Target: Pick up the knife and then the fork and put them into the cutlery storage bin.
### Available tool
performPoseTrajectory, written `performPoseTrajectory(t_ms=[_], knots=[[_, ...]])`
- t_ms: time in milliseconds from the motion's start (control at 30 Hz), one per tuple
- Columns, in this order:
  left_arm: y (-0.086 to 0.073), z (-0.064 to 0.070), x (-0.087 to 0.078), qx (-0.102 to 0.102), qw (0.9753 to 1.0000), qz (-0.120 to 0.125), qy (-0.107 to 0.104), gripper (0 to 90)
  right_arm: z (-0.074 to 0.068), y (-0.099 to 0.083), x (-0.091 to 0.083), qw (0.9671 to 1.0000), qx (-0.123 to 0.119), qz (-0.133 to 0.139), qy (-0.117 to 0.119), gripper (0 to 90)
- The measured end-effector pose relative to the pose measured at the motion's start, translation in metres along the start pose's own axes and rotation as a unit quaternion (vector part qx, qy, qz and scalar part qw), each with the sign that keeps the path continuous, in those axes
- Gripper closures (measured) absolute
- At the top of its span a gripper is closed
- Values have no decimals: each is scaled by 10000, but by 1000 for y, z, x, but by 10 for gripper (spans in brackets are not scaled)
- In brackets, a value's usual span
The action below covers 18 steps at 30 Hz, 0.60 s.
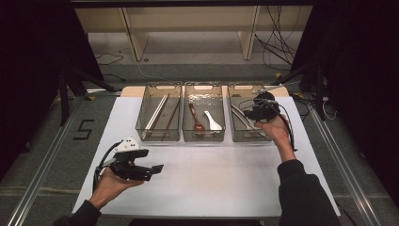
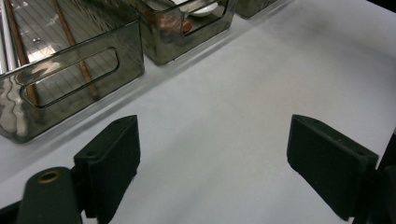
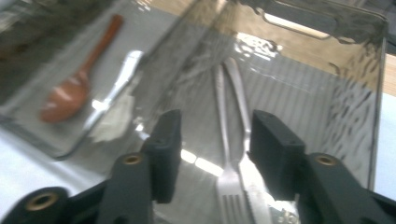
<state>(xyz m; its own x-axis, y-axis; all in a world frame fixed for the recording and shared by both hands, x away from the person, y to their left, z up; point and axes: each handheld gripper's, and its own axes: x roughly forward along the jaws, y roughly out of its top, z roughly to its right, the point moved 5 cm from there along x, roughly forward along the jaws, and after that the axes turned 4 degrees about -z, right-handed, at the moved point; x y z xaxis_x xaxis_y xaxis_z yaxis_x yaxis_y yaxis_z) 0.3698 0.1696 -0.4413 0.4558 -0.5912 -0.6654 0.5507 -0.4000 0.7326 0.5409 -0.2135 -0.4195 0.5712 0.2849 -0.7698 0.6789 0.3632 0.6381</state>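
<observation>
1. The jaws of the right gripper (image 3: 212, 140) are parted to a middling gap with nothing pinched between them, as seen in the right gripper view. They are hung over the rightmost bin (image 1: 237, 135), held there by the right hand (image 1: 275, 129).
2. The left gripper (image 2: 212, 163) is held wide apart and empty, low over the bare white table cover (image 2: 261, 79), well away from the bins. It looks parked, tbh.
3. Progress, judged from how things lie: the cutlery looks pretty much sorted. Chopsticks (image 1: 157, 113) are laid in the left bin (image 1: 141, 127), a red spoon (image 1: 196, 120) and a white spoon (image 1: 212, 122) in the middle bin (image 1: 203, 137), and a fork (image 3: 224, 182) plus a second silver utensil (image 3: 247, 172) in the right one. Nothing loose is seen on the table.
4. So either a piece is about to be lifted out or one is just put down; which one can't be told from this.
5. Where the fork sits: flat on the bin floor, below the right jaws and roughly in line with the gap, tines toward the camera. The other silver piece is lying touching or just beside it, closer to the right-hand jaw. No contact with either jaw is visible yet.
6. Probably tricky bit: the two pieces are so close that both could get caught at once.
</observation>
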Motion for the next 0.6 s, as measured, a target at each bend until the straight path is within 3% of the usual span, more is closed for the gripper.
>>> performPoseTrajectory(t_ms=[233,433,600], knots=[[1,0,-1,-48,10000,78,-14,167,-19,-6,-30,9981,3,429,438,432],[2,-1,-3,-124,9998,153,-66,167,-40,-20,-48,9936,133,725,850,387],[3,-1,-4,-161,9996,220,-92,167,-50,-31,-56,9922,91,834,920,374]])
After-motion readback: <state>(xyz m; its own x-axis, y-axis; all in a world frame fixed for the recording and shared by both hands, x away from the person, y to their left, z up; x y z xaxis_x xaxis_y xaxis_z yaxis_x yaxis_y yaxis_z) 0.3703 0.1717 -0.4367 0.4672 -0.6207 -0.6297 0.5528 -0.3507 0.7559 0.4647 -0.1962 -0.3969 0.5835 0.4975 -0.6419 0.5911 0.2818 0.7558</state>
